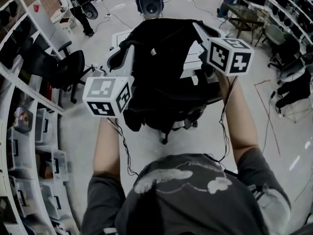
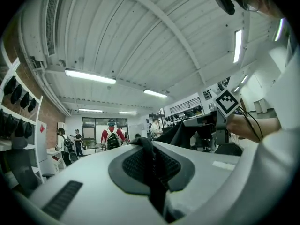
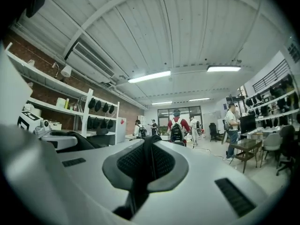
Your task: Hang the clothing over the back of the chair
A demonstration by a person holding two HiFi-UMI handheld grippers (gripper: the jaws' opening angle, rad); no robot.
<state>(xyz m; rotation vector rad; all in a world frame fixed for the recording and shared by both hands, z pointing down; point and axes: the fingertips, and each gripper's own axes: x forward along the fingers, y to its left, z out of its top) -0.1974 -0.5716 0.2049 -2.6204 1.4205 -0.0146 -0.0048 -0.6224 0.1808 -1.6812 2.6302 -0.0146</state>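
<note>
We found the fingers of the left gripper and right gripper clamped on the black clothing, held spread above the chair; lowering it over the chair back and releasing it evidently remained outstanding.

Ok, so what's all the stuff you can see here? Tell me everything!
clothing: one, black, held up over the chair
chair: one, black, middle of the floor
other chair: one, black, left, by the shelves
shelves: one run, white, along the left
table: one, dark, upper right
people: several, far down the room, one in red
left gripper: one, grey, shut on the clothing
right gripper: one, grey, shut on the clothing
arms: two, bare, grey sleeves
</note>
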